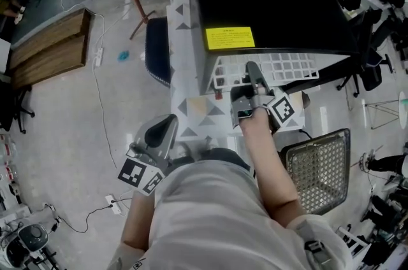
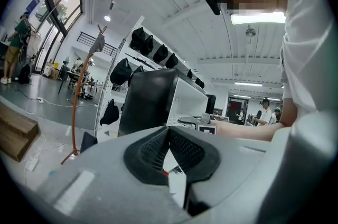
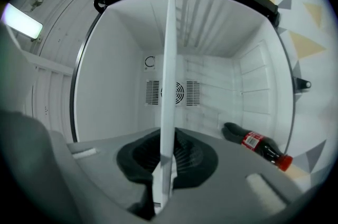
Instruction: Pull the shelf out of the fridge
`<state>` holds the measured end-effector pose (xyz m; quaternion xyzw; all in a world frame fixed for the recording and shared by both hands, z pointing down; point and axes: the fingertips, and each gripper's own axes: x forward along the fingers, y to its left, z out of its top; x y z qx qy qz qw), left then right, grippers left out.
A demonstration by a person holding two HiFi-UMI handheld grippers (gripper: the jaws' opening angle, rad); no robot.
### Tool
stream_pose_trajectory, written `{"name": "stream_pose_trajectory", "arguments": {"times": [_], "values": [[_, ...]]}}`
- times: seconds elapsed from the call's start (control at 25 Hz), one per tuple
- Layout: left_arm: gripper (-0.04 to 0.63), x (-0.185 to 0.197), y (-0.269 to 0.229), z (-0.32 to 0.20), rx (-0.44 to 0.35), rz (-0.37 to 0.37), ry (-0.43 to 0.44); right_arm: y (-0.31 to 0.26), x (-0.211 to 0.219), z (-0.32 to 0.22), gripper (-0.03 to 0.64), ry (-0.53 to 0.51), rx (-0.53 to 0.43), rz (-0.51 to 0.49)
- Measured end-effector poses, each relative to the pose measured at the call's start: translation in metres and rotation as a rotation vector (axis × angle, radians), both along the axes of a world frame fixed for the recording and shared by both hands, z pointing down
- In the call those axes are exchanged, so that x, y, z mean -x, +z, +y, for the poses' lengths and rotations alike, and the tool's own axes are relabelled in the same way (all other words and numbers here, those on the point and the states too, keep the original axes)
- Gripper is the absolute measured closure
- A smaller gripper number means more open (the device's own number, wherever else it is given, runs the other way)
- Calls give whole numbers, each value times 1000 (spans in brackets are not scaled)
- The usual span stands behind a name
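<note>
A black fridge (image 1: pixel 268 1) stands on a patterned counter, seen from above in the head view. Its white grid shelf (image 1: pixel 280 65) sticks partly out of the front. My right gripper (image 1: pixel 252 71) is shut on the shelf's front edge. In the right gripper view the shelf (image 3: pixel 170 59) runs edge-on as a white strip into the white fridge interior, and my right gripper (image 3: pixel 166 154) has both pads pressed on it. My left gripper (image 1: pixel 167 127) hangs low beside the person's left hip, away from the fridge. In its own view my left gripper (image 2: pixel 169 130) has its fingertips touching with nothing between them.
A cola bottle (image 3: pixel 253 142) lies on the fridge floor at the right. A yellow label (image 1: pixel 229 38) sits on the fridge top. A wire basket (image 1: pixel 319 170) stands on the floor at the right, a dark stool (image 1: pixel 156 49) and a wooden bench (image 1: pixel 48 49) at the left.
</note>
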<state>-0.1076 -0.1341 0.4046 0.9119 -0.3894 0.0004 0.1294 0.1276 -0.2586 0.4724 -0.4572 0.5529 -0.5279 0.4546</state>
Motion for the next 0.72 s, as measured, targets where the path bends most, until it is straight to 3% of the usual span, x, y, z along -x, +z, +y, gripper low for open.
{"name": "stream_pose_trajectory", "arguments": {"times": [0.72], "values": [[588, -19, 0, 2, -5, 20, 104, -1, -2, 31, 588, 15, 11, -1]]}}
